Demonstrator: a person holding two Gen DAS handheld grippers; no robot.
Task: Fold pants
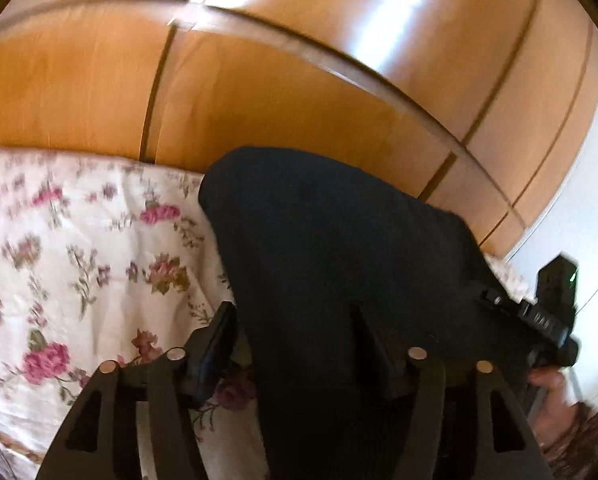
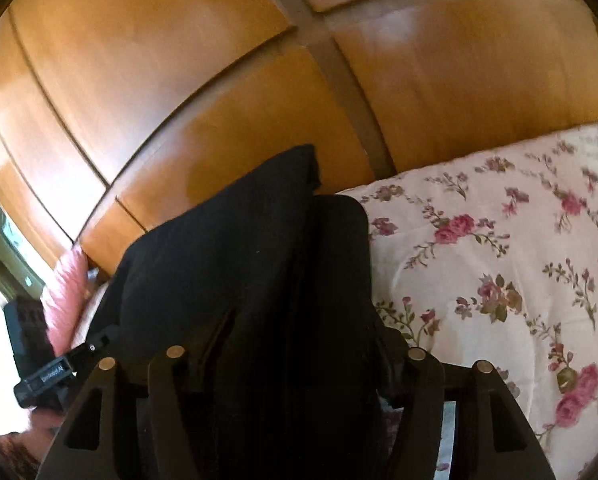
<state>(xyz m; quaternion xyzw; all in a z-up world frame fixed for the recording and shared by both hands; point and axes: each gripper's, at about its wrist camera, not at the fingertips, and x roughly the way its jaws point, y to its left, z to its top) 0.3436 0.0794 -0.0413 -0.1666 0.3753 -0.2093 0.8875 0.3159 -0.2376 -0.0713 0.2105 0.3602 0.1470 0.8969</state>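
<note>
My left gripper (image 1: 295, 344) and right gripper (image 2: 295, 344) stand spread, dark pants (image 1: 339, 248) between their fingers but unpressed, doubled on the floral bedspread (image 1: 79, 240). One fold looks laid; any further folding and smoothing remain.

The dark navy, almost black pants (image 1: 331, 248) are being seen bunched into a thick folded heap, lying on a white bedspread (image 1: 79, 240) printed with pink roses. One rounded end is being shown reaching toward the wooden panels (image 1: 259, 92) behind, layers stacked along a lengthwise crease.
</note>
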